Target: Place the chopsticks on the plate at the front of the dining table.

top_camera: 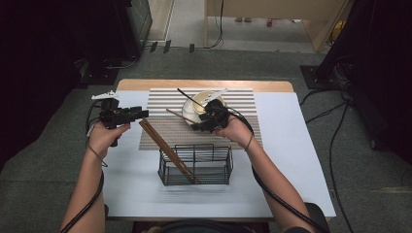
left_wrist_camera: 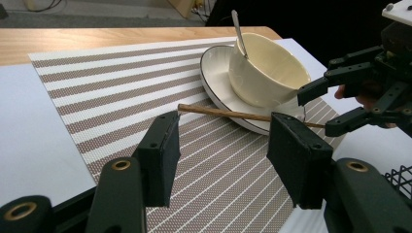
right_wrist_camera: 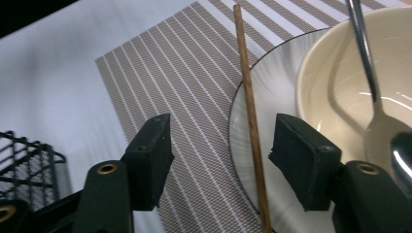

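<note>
Chopstick [right_wrist_camera: 250, 104], a single brown wooden one, lies with one end propped on the rim of the white saucer [right_wrist_camera: 272, 82] and the other end out on the striped placemat [right_wrist_camera: 184, 82]. In the right gripper view it runs up between the two jaws of the right hand-held gripper [right_wrist_camera: 218, 155], nearer the jaw on the saucer side, and neither pad presses on it: this hand-held gripper is released, its jaws standing apart with the stick loose between them. A cream bowl [right_wrist_camera: 350, 87] sits on the saucer with a metal spoon [right_wrist_camera: 369, 73] leaning inside it.

The left hand-held gripper [left_wrist_camera: 221, 160] is released too, holding nothing. It hangs over the placemat with the chopstick lying crosswise just beyond its tips.

From the high view, the right hand-held gripper sits right beside the bowl, the left one well apart over the left of the white bench [top_camera: 291, 145]. A black wire basket [top_camera: 196, 165] stands near the person's side, with more chopsticks [top_camera: 167, 150] leaning out of it.
</note>
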A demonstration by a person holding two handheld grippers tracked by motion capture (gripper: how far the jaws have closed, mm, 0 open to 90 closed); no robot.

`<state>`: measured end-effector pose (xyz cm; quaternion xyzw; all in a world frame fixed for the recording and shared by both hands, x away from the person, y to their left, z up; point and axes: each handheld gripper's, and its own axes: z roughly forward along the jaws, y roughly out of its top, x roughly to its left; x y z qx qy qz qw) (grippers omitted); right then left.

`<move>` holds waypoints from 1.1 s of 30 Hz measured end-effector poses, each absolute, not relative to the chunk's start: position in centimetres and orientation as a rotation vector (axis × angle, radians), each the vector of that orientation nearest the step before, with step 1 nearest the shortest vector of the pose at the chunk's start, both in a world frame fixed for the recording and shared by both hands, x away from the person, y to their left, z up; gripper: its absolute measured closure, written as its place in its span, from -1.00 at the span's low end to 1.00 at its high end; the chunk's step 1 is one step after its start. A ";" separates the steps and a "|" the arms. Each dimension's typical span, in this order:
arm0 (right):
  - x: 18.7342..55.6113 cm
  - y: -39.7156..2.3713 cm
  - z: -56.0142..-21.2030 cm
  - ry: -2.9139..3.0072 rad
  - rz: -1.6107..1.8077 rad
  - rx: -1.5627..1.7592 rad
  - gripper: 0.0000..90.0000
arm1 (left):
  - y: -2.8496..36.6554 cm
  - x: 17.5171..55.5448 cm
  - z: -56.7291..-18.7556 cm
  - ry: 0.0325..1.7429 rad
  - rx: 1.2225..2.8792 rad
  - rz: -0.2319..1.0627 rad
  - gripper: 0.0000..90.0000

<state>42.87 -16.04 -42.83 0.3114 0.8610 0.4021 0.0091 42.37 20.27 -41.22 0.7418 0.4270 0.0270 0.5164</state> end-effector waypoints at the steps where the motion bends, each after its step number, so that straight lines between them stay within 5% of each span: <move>1: 42.8 -16.1 -42.7 2.684 1.284 0.972 -0.14 | 20.2 42.3 -41.2 1.021 1.783 0.067 0.02; 10: 41.5 -15.9 -42.2 2.710 1.341 0.866 0.06 | 20.7 42.0 -40.7 1.025 1.784 0.078 0.02; 33: 40.8 -16.8 -41.7 2.723 1.209 0.848 -0.12 | 21.8 40.1 -37.2 0.993 1.749 0.097 -0.13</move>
